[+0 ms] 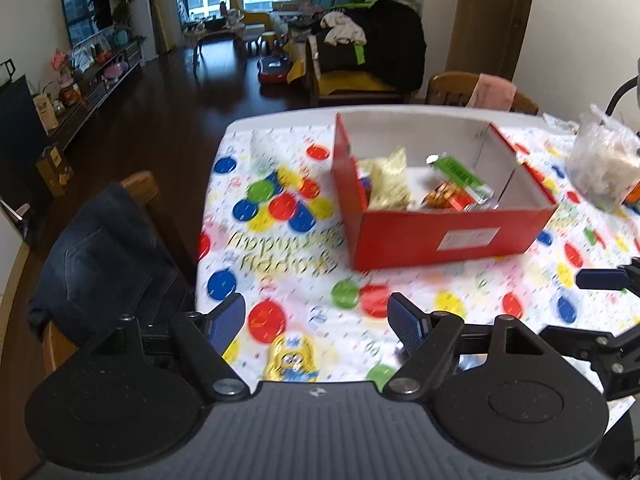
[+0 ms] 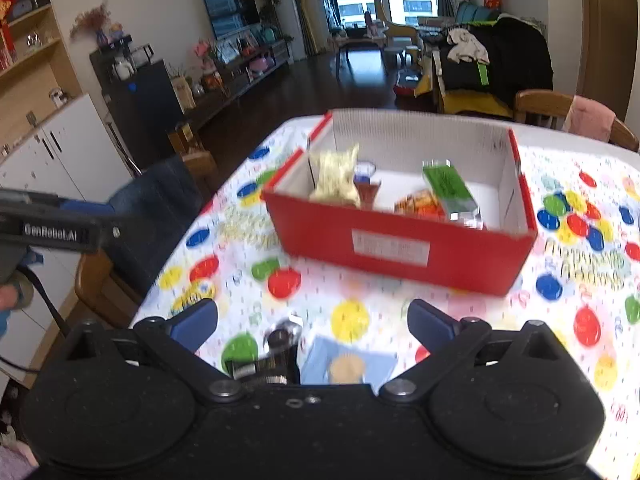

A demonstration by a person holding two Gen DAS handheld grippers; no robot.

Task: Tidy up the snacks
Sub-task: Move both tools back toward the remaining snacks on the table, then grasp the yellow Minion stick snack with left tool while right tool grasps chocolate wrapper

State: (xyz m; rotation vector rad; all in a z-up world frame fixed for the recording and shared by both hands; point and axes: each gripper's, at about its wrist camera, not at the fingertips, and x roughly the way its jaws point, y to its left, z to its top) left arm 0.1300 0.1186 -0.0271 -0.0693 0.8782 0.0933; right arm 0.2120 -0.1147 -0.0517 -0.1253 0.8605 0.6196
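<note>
On the counter (image 1: 280,280), under a white cloth printed with coloured dots, the largest item is an open red cardboard box (image 1: 440,236), standing upright toward the far side, its white label facing me. Inside it I log four snacks: a pale yellow crinkled packet (image 2: 336,176) leaning at the left end, a small dark cup-shaped item with a blue-and-white top (image 2: 366,184) just beside it, an orange-patterned packet (image 2: 420,204) near the middle, and a green wrapped bar (image 2: 450,188) tilted across the orange packet, touching it. To the right of the box, apart from it, sits a clear plastic bag (image 1: 604,164) with pale contents I cannot identify. On the cloth on my side of the box, a light blue packet showing a round biscuit (image 2: 348,364) lies flat, with a small dark foil-topped item (image 2: 276,348) just to its left; both are blurred. A yellow cartoon-printed packet (image 1: 294,358) lies flat near the counter's edge. My left hand-held gripper (image 1: 316,320) hangs above that packet with jaws spread wide, holding nothing. My right hand-held gripper (image 2: 312,324) is likewise spread wide and empty, above the blue packet and the dark item.
</note>
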